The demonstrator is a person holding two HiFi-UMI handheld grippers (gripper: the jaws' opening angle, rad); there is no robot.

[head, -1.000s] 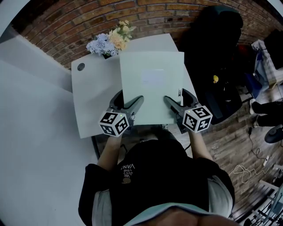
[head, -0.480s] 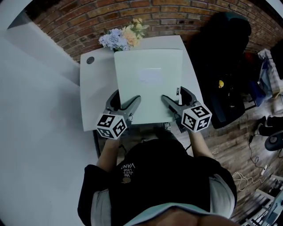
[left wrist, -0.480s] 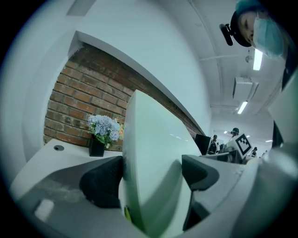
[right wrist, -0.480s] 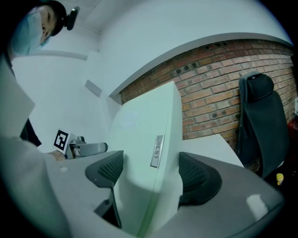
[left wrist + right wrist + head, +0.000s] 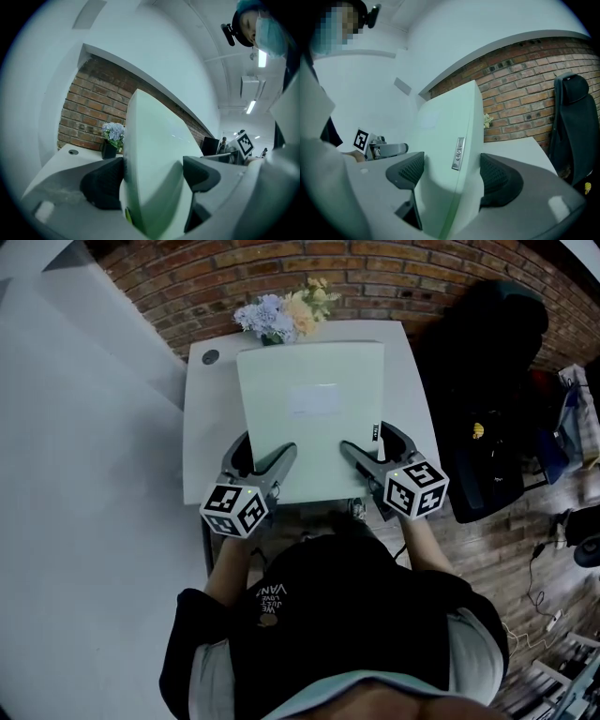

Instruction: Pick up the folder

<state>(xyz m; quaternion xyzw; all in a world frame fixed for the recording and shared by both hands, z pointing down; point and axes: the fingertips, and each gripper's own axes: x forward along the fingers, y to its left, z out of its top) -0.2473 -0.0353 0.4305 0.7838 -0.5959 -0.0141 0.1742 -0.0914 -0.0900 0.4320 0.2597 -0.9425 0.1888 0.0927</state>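
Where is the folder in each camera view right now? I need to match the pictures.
Head view: the folder fills the centre, over the white table.
Left gripper view: folder at centre, edge-on, clamped between the jaws.
Right gripper view: folder at centre, clamped between the jaws, edge label showing.
Shared landmark: the brick wall, behind the folder in all three.

You see a smooth, slightly glossy plastic folder (image 5: 309,427), textured matt fingers (image 5: 410,171), a smooth matt worktop (image 5: 208,427) and a rough brick wall (image 5: 234,268).
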